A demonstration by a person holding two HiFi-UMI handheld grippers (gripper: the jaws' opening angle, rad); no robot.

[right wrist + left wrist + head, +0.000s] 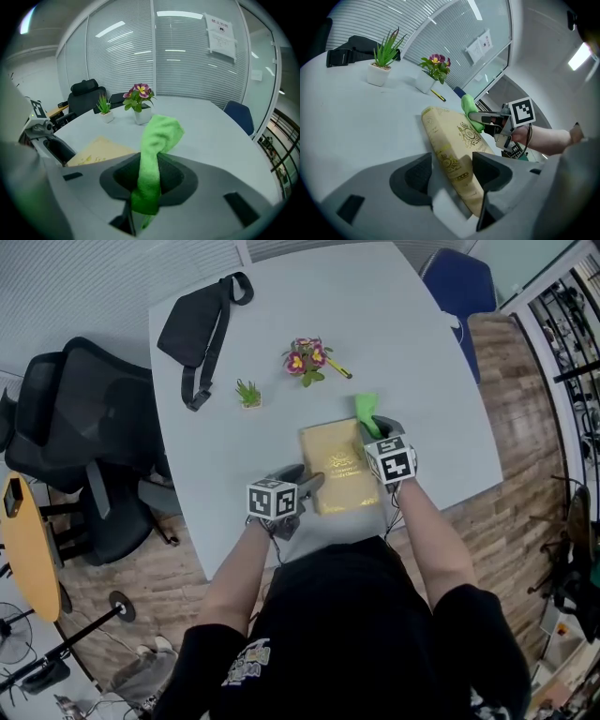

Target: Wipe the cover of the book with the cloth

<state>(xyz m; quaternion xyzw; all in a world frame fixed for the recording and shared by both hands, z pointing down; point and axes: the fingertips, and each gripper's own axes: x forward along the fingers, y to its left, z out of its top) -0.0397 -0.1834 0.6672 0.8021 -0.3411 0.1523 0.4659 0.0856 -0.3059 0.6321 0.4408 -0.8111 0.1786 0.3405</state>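
A black office chair (86,432) stands on the wood floor (506,521) at the left, just beside the pale grey counter (403,343). On the counter's far left lies a black strap bag (190,329). Right of it stand a small spiky plant (248,394) in a white pot and a pot of pink and yellow flowers (307,358), with a yellow pencil (339,370) just beside the flowers. All of these sit well apart from the gold book (337,472), which lies flat near the counter's near edge.

The left gripper (307,487) has its jaws apart around the book's near left corner, with a gap showing at the left jaw. The right gripper (379,428) is clamped on the green cloth (366,410), which sticks up from its jaws over the book's far right corner. Nothing lies on the cover between the two grippers. A blue chair (461,285) stands at the counter's far right, and glass walls with blinds close the room.
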